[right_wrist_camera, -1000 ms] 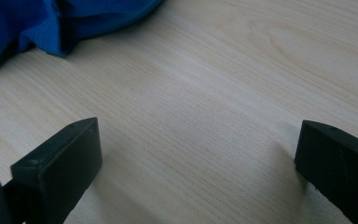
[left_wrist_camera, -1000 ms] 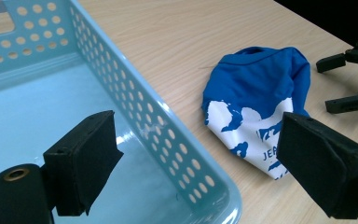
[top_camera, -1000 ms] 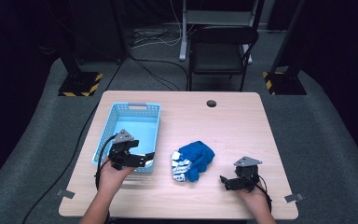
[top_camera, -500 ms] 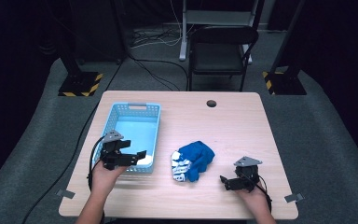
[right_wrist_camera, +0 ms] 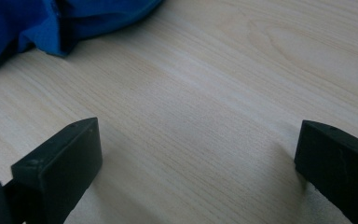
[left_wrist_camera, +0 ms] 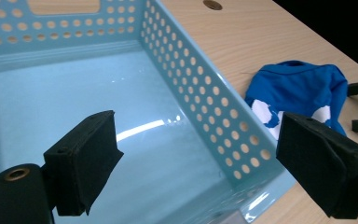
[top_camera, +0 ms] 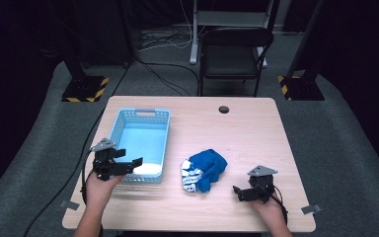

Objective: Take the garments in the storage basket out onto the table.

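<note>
The crumpled blue cloth with white print lies loose on the pale wooden worktop, near its front edge, between the two hands and touched by neither. Just to its left, but apart from it, stands the light-blue perforated plastic basket; the left gripper view shows its floor bare, with the cloth outside the near wall.

The left gripper hangs over the basket's front corner, jaws spread wide with nothing between them, and the basket's near wall runs across the gap in its own view. The right gripper rests low at the front right of the worktop, near the cloth but not touching it; its jaws too stand spread and empty over bare wood, with the cloth's edge just ahead of them.

The work looks to be getting the cloth into the basket, and by my reading it is at the approach: nothing is gripped yet. The next move calls for one gripper to reach the heap, come down on a raised fold rather than a flat edge, and pinch enough layers for the whole piece to lift clear of the basket's wall. The right one sits closer; a shallow bite could drag the cloth instead of lifting it.
</note>
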The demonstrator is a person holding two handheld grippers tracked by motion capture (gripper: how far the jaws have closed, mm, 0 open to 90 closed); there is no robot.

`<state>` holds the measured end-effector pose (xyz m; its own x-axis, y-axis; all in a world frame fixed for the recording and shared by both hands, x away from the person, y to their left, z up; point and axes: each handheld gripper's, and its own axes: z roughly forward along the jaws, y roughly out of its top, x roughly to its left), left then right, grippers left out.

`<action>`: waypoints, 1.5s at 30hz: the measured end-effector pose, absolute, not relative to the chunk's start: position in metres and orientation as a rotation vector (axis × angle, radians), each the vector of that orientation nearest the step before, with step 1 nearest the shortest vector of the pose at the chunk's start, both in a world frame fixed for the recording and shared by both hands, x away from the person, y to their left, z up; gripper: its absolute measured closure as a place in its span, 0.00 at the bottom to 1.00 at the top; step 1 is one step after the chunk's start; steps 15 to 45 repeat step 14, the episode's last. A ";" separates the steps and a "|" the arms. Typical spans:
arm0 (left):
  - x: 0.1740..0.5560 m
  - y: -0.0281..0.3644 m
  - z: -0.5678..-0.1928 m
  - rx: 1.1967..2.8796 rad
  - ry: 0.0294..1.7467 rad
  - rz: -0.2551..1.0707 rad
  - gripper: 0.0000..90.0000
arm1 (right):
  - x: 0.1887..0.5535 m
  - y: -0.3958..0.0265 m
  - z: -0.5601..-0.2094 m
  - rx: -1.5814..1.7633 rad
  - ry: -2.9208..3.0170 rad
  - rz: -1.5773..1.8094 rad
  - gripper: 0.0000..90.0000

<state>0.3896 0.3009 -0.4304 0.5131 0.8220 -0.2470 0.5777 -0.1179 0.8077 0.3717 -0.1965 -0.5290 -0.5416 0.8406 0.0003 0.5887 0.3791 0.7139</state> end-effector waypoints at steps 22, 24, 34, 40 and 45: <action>0.390 0.320 -0.444 1.761 1.255 0.291 0.06 | 0.372 -0.196 -0.529 1.244 2.281 0.958 0.00; 0.390 0.320 -0.444 1.761 1.255 0.291 0.06 | 0.372 -0.196 -0.529 1.244 2.281 0.958 0.00; 0.390 0.320 -0.444 1.761 1.255 0.291 0.06 | 0.372 -0.196 -0.529 1.244 2.281 0.958 0.00; 0.390 0.320 -0.444 1.761 1.255 0.291 0.06 | 0.372 -0.196 -0.529 1.244 2.281 0.958 0.00; 0.390 0.320 -0.444 1.761 1.255 0.291 0.06 | 0.372 -0.196 -0.529 1.244 2.281 0.958 0.00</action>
